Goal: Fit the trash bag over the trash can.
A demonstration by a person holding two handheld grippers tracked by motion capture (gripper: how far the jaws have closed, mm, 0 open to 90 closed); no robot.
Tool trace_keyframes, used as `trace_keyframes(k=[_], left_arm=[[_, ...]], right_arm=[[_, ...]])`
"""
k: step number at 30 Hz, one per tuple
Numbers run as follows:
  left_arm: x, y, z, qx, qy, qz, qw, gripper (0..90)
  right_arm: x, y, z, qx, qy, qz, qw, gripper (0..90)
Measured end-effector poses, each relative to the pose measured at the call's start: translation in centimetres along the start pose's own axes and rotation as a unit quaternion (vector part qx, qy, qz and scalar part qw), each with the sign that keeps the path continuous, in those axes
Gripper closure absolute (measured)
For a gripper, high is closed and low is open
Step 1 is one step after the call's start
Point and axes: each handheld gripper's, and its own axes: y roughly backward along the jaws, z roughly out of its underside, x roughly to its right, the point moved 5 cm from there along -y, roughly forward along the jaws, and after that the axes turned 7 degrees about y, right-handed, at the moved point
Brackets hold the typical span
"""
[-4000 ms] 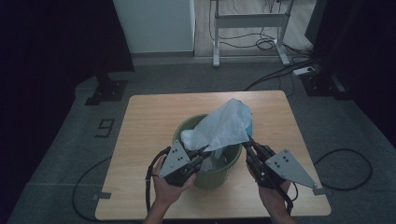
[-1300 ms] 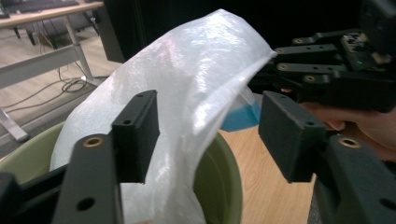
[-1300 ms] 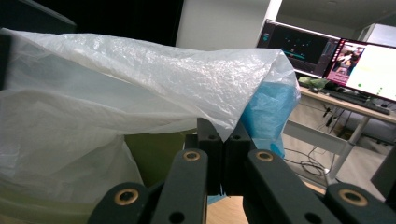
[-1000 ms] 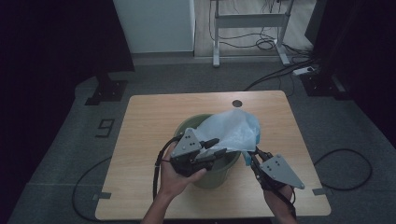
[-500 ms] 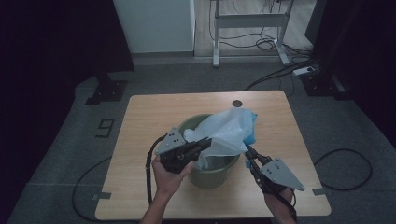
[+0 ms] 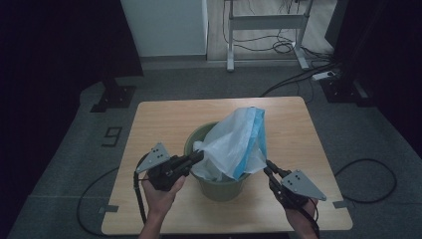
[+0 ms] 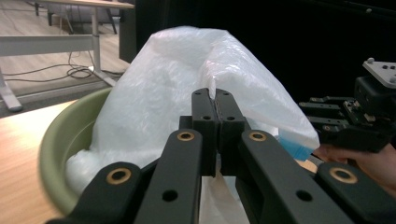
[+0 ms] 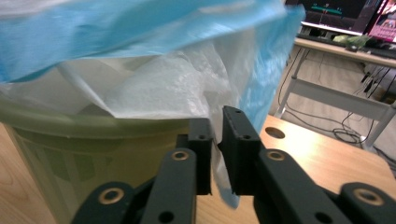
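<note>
Digit 9 [image 6: 113, 135] on floor; left gripper [image 6: 199, 156] clamps bag [image 6: 234, 144]; right gripper [image 6: 267, 166] parting, bag between.

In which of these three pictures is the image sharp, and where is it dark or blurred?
High view: the table is evenly lit and fairly sharp, while the room at both sides is almost black. Left gripper view: the plastic bag is sharp, the green bin rim soft. Right gripper view: the bag's blue band is smeared, the bin hazy.
</note>
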Motion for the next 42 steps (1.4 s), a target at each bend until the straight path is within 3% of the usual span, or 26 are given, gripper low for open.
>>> trace_keyframes(k=[4,9,19,23,28,35,40,42], left_arm=[[-0.7,1.3,0.9,0.007,0.014,-0.005,0.9999,88.4],[-1.3,2.3,1.8,0.016,0.029,-0.006,0.9994,88.3],[-1.5,2.4,2.5,0.02,0.04,-0.01,0.999,88.3],[-1.5,2.4,2.6,0.021,0.04,-0.008,0.9989,88.2],[-1.4,2.5,2.8,0.024,0.042,-0.007,0.9988,88.0],[-1.4,2.5,2.9,0.023,0.042,-0.004,0.9988,87.8],[-1.5,2.6,2.9,0.024,0.041,-0.002,0.9989,87.8],[-1.5,2.5,3.0,0.023,0.041,-0.001,0.9989,87.8]], right_arm=[[0.2,0.2,0.6,-0.007,-0.012,-0.011,0.9998,58.8],[0.6,1.4,1.1,-0.001,-0.031,-0.032,0.999,45.5],[1.3,4.0,1.2,0.019,-0.061,-0.079,0.9948,35.3],[1.3,4.3,0.8,0.029,-0.063,-0.078,0.9946,35.3],[1.6,2.9,-0.7,0.034,-0.07,-0.069,0.9945,35.7],[1.3,-0.9,-4.3,0.04,-0.092,-0.08,0.9917,37.4],[1.4,-4.0,-5.8,0.03,-0.126,-0.094,0.987,42.4],[1.4,-4.9,-6.1,0.028,-0.143,-0.108,0.9834,52.9]])
